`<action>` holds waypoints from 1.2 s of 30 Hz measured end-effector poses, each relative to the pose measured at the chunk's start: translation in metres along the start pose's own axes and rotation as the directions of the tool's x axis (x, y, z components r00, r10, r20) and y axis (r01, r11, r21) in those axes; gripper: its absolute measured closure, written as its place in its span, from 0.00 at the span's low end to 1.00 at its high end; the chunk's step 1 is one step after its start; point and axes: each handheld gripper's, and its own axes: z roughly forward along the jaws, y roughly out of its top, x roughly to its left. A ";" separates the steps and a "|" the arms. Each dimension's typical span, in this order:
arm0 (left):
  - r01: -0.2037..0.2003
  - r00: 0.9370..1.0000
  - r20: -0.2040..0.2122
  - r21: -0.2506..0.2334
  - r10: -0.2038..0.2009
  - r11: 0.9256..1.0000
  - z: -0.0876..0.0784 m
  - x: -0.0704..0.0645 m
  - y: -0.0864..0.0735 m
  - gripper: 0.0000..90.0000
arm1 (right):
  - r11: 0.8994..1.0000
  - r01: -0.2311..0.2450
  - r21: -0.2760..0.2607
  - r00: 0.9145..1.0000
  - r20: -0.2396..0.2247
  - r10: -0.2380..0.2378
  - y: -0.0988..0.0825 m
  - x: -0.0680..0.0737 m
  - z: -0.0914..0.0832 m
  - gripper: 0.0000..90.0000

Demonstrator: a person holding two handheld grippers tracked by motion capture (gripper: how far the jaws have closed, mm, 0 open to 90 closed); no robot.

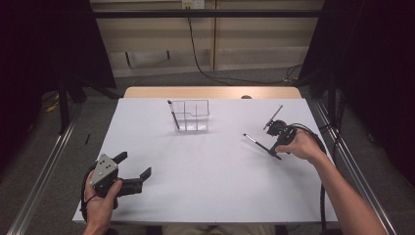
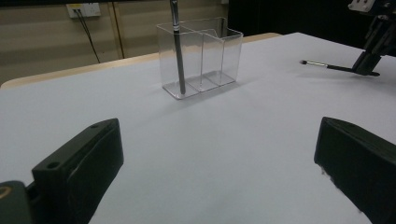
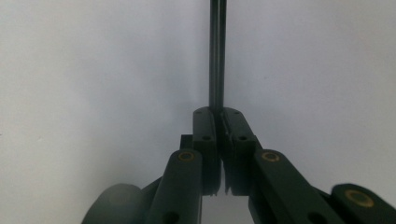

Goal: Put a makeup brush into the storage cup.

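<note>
A clear plastic organizer [image 1: 195,117] [image 2: 219,51] stands at the back middle of the white table, with a dark pen [image 1: 173,115] [image 2: 178,51] upright in its left compartment. At the right, my right gripper [image 1: 273,151] [image 3: 218,112] [image 2: 366,70] points down at the table and is shut on a thin dark brush [image 1: 255,141] [image 3: 215,56] [image 2: 327,66]. The brush lies low over the table, its tip toward the organizer. My left gripper [image 1: 133,164] [image 2: 217,140] rests at the front left, open, with nothing between its jaws.
A thin dark stick [image 1: 273,117] shows just behind the right gripper; I cannot tell whether it lies on the table. The table [image 1: 215,166] has a wooden strip along its far edge. Metal rails run along both sides.
</note>
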 end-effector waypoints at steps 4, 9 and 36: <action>0.004 1.000 -0.003 0.001 -0.004 1.000 0.000 0.000 0.000 0.01 | 0.999 -0.008 -0.052 1.000 -0.015 0.007 -0.004 0.003 -0.006 0.94; -0.003 1.000 0.000 0.002 0.003 1.000 0.000 0.000 0.000 0.01 | 0.993 -0.017 -0.120 1.000 -0.014 0.016 -0.008 0.004 -0.014 0.94; -0.020 1.000 -0.010 0.009 0.020 1.000 -0.001 -0.002 -0.001 0.01 | 0.892 -0.043 -0.449 0.999 0.006 0.051 -0.033 0.019 -0.018 0.94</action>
